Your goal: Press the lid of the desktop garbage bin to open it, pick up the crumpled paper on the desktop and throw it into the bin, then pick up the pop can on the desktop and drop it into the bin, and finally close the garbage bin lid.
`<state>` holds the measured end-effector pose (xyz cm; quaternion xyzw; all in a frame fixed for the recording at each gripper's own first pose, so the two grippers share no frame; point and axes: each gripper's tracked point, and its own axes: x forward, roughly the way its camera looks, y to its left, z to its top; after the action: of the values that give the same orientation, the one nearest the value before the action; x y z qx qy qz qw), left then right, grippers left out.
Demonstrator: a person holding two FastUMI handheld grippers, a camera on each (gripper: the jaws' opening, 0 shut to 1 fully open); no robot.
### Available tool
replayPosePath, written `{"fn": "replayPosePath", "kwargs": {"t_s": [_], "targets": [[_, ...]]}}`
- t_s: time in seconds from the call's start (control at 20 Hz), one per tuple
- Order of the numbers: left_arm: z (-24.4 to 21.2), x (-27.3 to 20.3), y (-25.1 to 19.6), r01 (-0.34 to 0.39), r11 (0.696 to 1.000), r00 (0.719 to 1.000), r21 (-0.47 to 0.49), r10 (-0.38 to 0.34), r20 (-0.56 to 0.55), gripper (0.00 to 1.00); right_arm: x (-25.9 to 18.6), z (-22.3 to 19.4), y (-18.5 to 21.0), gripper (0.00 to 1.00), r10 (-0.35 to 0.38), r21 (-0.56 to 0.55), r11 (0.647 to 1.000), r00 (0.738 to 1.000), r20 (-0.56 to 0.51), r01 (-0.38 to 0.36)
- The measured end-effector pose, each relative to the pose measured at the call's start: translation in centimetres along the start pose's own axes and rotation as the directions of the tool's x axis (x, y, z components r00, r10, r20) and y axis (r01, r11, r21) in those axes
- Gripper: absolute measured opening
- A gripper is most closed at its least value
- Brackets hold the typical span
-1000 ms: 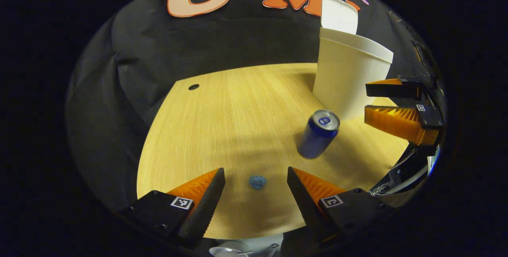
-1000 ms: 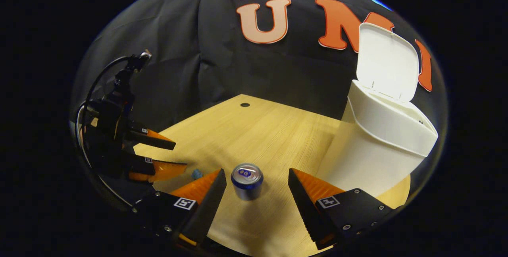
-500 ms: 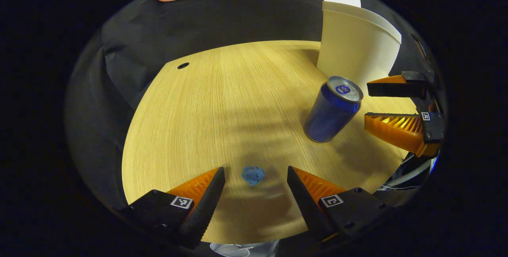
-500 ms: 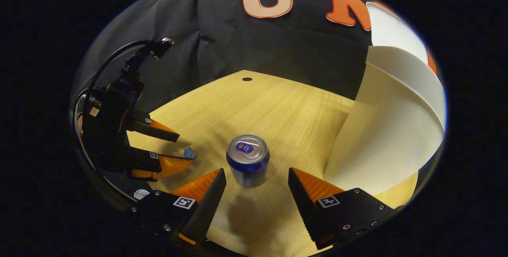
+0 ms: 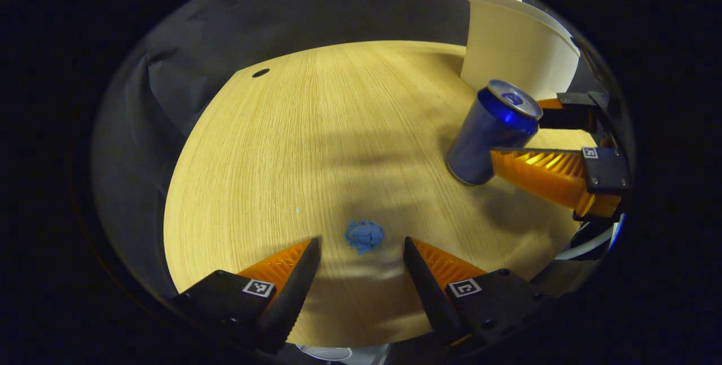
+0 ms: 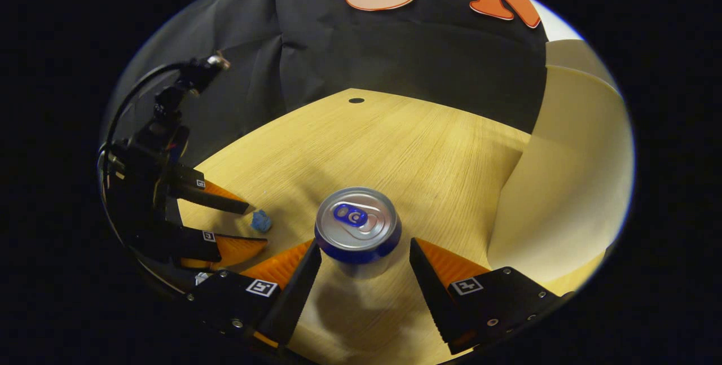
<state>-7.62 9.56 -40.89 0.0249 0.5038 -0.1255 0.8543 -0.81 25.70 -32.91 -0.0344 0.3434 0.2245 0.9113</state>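
A small blue crumpled paper (image 5: 364, 236) lies on the wooden desktop (image 5: 316, 145), just ahead of my left gripper (image 5: 360, 243), whose fingers stand open on either side of it. The blue pop can (image 6: 358, 227) stands upright between the open fingers of my right gripper (image 6: 365, 245); no finger visibly presses on it. From the left gripper view the can (image 5: 493, 131) sits at the right between the right gripper's fingers (image 5: 536, 170). The white bin (image 6: 569, 173) stands close on the right, with its raised lid (image 6: 555, 26) partly cut off. The left gripper (image 6: 256, 223) brackets the paper (image 6: 260, 221).
A small round hole (image 5: 260, 73) is set in the desktop near its far edge. The black cloth wall rises behind the desk. A black cable (image 6: 130, 105) loops up from the left gripper's body. The bin (image 5: 519, 49) stands just behind the can.
Both grippers have dropped and moved forward. The right gripper's fingers now flank the can, and the paper has come up between the left gripper's fingertips. Neither has closed.
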Motion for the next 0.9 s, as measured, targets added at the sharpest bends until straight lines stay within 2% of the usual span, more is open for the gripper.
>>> {"fn": "replayPosePath", "kwargs": {"t_s": [0.15,0.2,0.25,0.4,0.55,0.9], "targets": [[1.6,0.4,0.4,0.001,1.0,1.0,-0.026,0.0,0.02,0.92,1.2,-0.2,0.0,0.96,-0.003,0.002,1.0,1.0,-0.011,0.003],[2.2,0.6,0.6,0.001,1.0,1.0,-0.022,-0.001,0.019,0.84,1.4,-0.3,0.2,0.96,-0.001,0.007,1.0,1.0,-0.014,0.001],[3.0,0.5,0.8,0.0,1.0,1.0,-0.021,0.0,0.022,0.8,1.8,-0.3,0.2,0.95,-0.001,0.011,1.0,1.0,-0.017,0.001],[3.0,0.7,1.7,-0.029,0.998,0.999,-0.06,0.03,0.017,0.49,2.2,-0.7,0.5,0.94,0.002,0.013,1.0,0.999,-0.033,-0.001],[3.3,1.0,1.6,-0.033,0.997,0.999,-0.068,0.035,0.027,0.17,2.2,-0.8,0.6,0.81,-0.002,0.015,1.0,0.999,-0.04,0.002],[4.3,2.1,3.2,-0.028,0.993,0.999,-0.112,0.031,0.025,0.19,2.1,-0.5,0.3,0.8,-0.044,0.01,0.999,0.998,-0.036,0.044]]}}
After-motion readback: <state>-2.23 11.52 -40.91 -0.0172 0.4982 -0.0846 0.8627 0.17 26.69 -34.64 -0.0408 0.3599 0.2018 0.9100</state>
